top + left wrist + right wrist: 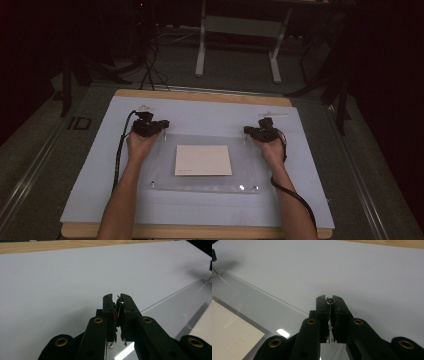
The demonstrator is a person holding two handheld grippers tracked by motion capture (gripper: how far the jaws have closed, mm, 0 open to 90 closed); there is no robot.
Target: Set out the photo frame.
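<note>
A clear plastic sheet lies flat on the pale mat, with a cream paper in its middle. My left gripper is at the sheet's far left corner. In the left gripper view its jaws stand shut on a thin upright metal pin with a small round head. My right gripper is at the far right corner, and its jaws are likewise shut on a dark-headed metal pin. The sheet's far edge runs beside each gripper.
Two small metal fasteners sit at the sheet's near corners. The mat lies on a wooden table. Cables trail from both grippers along the forearms. Behind the table stand a white desk frame and dark floor cables.
</note>
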